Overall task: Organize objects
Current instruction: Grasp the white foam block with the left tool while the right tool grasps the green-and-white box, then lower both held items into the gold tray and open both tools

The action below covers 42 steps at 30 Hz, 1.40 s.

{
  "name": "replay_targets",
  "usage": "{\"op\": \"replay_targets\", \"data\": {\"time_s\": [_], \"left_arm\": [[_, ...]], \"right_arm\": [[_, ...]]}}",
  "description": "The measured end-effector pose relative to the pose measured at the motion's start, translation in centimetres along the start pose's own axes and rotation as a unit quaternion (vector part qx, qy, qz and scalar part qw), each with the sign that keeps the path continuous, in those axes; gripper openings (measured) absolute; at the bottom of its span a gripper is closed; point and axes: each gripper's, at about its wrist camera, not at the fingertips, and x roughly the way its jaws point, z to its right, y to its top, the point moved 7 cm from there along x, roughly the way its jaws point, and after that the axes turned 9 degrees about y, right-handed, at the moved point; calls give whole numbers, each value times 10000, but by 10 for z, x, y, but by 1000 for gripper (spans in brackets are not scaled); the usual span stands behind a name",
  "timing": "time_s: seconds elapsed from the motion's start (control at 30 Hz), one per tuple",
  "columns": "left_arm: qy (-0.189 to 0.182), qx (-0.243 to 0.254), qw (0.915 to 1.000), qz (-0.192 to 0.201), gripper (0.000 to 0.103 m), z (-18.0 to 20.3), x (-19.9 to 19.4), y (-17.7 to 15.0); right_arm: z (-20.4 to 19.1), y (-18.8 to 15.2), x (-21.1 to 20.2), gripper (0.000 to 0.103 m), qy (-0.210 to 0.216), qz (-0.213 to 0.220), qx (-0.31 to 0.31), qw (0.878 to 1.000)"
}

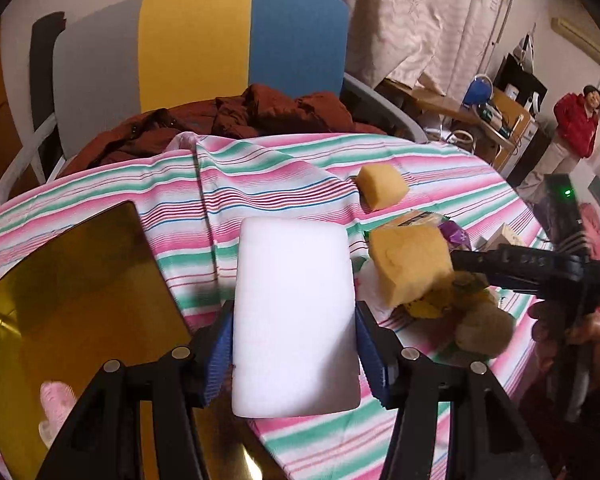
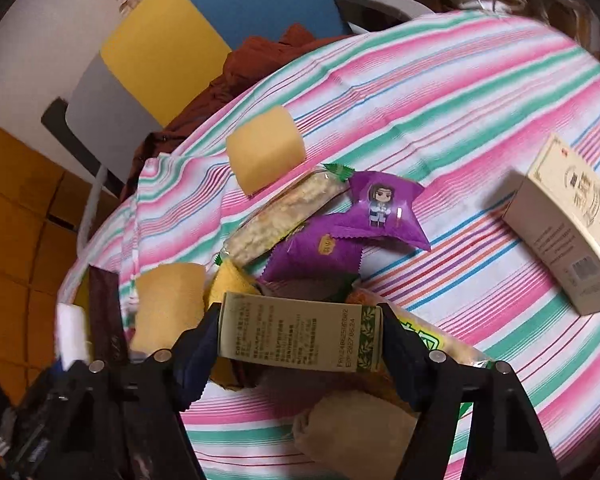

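White foam block (image 1: 296, 320), long axis pointing away, is clamped in our left gripper (image 1: 296, 354), the amber tray (image 1: 76, 292) just left. Our right gripper (image 2: 300, 344) pinches an olive printed carton (image 2: 300, 334). We count three yellow sponges (image 2: 265, 148), two purple packets (image 2: 384, 208).

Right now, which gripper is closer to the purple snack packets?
Right. The right gripper, clamping a small box, hovers beside the purple snack packets; the left gripper holds a white sponge farther off.
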Motion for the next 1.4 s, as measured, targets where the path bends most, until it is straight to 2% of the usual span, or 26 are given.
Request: {"op": "replay_targets", "data": {"time_s": [0.17, 0.37, 0.53, 0.63, 0.83, 0.87, 1.07, 1.13, 1.2, 1.3, 1.4], "left_arm": [[-17, -239, 9996, 123, 57, -13, -17, -8], [40, -657, 9975, 263, 57, -38, -35, -19], [385, -998, 9931, 474, 57, -75, -53, -26], [598, -1272, 9879, 656, 57, -105, -69, -30], [1326, -1669, 9737, 807, 57, -179, -87, -41], [1537, -1730, 9698, 775, 57, -193, -86, -45], [2129, -2007, 9541, 638, 58, -240, -79, -64], [2182, -2035, 9523, 639, 60, -246, -80, -68], [2273, -2029, 9501, 672, 73, -249, -85, -73], [2257, -2008, 9494, 856, 73, -244, -99, -74], [2280, -1981, 9482, 985, 73, -241, -112, -71]], "right_arm": [[2, 7, -12, 73, 33, 359, 42, 9993], [-7, 19, -39, 73, 267, 1047, -59, 9941], [-39, 23, -56, 73, 540, 1458, -657, 9856], [-59, 16, -60, 73, 626, 1454, -1083, 9814], [-125, -13, -54, 73, 844, 1130, -1977, 9701], [-139, -21, -51, 73, 918, 1028, -2126, 9674], [-226, -82, -6, 74, 1289, 244, -2919, 9474], [-249, -101, 13, 74, 1251, 9, -3115, 9420], [-269, -121, 33, 75, 1294, -253, -3289, 9351], [-289, -150, 60, 80, 1208, -616, -3527, 9259], [-299, -169, 76, 85, 1185, -853, -3590, 9219]]}}
